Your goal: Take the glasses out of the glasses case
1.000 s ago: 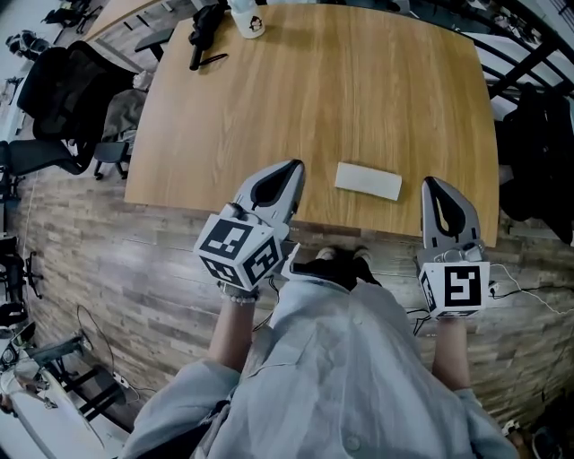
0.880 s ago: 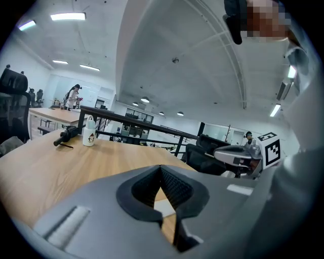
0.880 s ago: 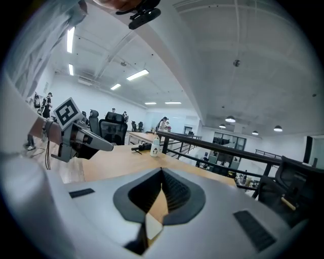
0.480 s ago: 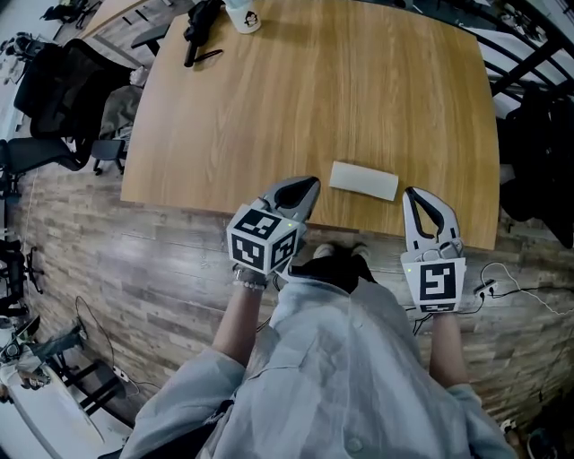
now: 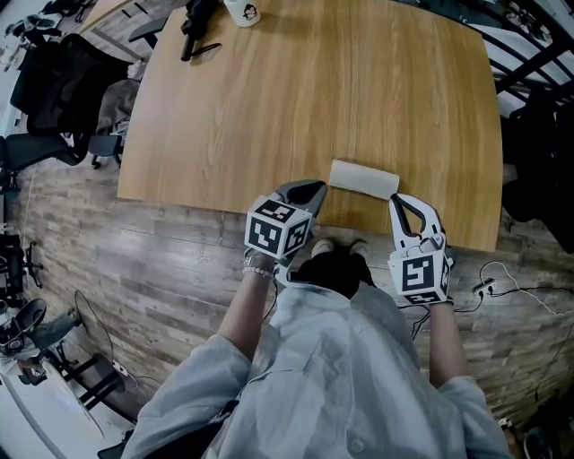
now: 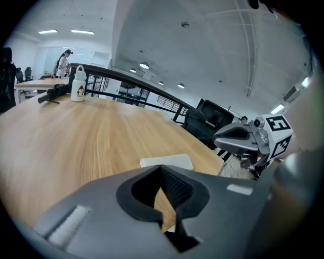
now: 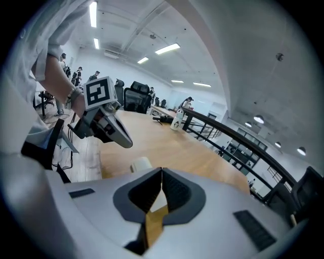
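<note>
Glasses case [image 5: 363, 179]: pale, matte oblong with rounded ends. It lies flat and closed on the table near its front edge, right of the middle, between the two gripper tips.
Table [image 5: 314, 90]: light wood-grain top with straight streaks, rounded corners and a thin edge.
Left gripper [image 5: 316, 186]: dark grey, smooth shell tapering to a blunt tip. Its jaws are pressed together at the tip with nothing between them, and the ribbed black pads enclose a small gap lower down. The tip is just beside the left end of the glasses case.
Right gripper [image 5: 401, 199]: light grey shell of the same shape. Its jaws are pressed together and empty, with ribbed pads, and the tip is just beside the right end of the glasses case.
Contact: neither tip can be seen touching the glasses case.
Marker cubes: white faces with black square patterns, one on each gripper's rear.
Far corner: a white bottle [image 5: 244, 11] with a small printed figure stands next to a black tool [image 5: 193, 27].
Floor [image 5: 161, 269]: staggered grey-brown planks.
Change from a second ago: both grippers have come in from wider apart and now flank the glasses case. The left one swung inward the most. Both sets of jaws are as tightly pressed as before, and the glasses case has kept its place on the table.
</note>
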A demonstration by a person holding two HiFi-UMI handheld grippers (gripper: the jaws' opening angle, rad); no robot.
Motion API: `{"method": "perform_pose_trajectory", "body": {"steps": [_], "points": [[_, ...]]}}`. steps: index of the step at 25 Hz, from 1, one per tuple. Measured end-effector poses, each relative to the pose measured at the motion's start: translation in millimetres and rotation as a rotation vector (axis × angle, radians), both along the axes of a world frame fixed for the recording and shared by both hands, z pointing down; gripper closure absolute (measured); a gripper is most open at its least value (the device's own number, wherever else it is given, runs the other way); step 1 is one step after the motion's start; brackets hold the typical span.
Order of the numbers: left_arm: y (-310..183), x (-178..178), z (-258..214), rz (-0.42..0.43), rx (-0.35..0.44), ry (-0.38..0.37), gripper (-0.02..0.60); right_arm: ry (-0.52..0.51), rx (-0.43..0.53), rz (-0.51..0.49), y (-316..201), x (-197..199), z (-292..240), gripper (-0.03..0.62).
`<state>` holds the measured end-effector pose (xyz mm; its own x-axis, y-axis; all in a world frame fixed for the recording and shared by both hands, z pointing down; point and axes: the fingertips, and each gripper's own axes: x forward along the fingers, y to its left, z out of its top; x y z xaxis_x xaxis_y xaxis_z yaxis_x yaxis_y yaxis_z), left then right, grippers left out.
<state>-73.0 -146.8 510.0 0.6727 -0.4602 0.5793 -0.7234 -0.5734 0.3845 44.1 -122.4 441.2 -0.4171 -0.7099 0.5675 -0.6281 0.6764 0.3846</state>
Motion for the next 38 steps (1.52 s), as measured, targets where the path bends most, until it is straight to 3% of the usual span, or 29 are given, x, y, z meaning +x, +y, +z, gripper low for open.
{"method": "perform_pose_trajectory", "body": {"steps": [8,15,17,20,25,30,38], "points": [[-0.2,5.5,38.6,-0.038,-0.118,0.012,0.577,0.002,-0.061,0.023,-7.6,12.6,16.3,0.592],[0.0,11.2,58.3,-0.036,-0.155,-0.029,0.577,-0.002,-0.11,0.029,-17.3,16.3,30.8,0.591],[-1.1,12.6,60.3,-0.034,-0.159,-0.036,0.577,0.014,-0.129,0.009,-20.2,14.6,36.4,0.539],[-3.4,14.5,61.5,-0.028,-0.157,-0.049,0.577,0.081,-0.154,-0.054,-22.0,10.0,50.1,0.481],[-3.6,14.7,64.3,-0.022,-0.155,-0.067,0.577,0.31,-0.186,-0.219,-15.7,1.1,88.1,0.385],[-3.3,15.0,64.5,-0.023,-0.161,-0.065,0.577,0.45,-0.188,-0.315,-14.0,-5.1,112.5,0.368],[-3.4,14.1,64.3,-0.036,-0.169,-0.061,0.577,0.535,-0.194,-0.369,-16.9,-9.7,130.0,0.355]]}}
